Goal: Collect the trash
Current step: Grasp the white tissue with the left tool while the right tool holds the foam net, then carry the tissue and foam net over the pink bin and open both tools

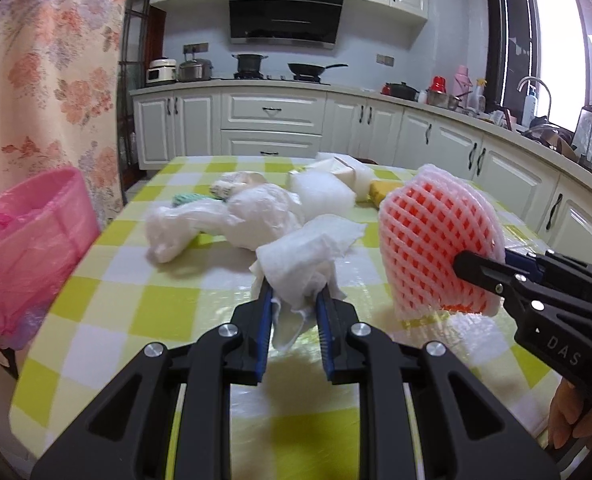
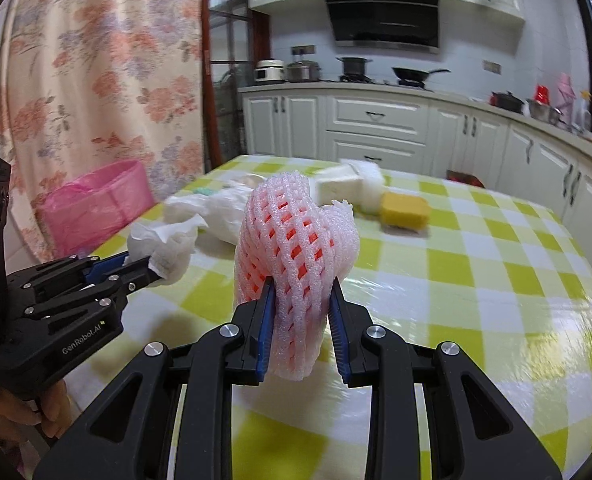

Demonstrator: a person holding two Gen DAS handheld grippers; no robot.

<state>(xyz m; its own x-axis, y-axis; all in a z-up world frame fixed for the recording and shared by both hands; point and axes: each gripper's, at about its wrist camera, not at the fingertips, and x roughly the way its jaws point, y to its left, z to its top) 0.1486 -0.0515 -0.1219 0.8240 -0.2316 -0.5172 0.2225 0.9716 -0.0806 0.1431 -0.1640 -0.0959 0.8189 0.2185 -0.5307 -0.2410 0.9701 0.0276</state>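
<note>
From the left wrist, the left gripper point(image 1: 296, 296) clamps a crumpled paper towel point(image 1: 310, 254) above the checked table point(image 1: 136, 308). Beyond lie a white plastic bag point(image 1: 232, 216) and foam pieces point(image 1: 324, 190); the pink-lined bin point(image 1: 36, 232) stands left.

From the right wrist, the right gripper point(image 2: 302, 286) pinches a pink foam fruit net point(image 2: 296, 240), which hides part of the clutter; a yellow sponge point(image 2: 404, 208) lies far right.

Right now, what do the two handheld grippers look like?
Both are matte black plastic with angular cut-out linkages, silver round bolts and blue ribbed pads lining the jaws. The left gripper shows white "GenRobot.AI" lettering on its side, the right gripper white "DAS". No cables or sleeves show.
</note>
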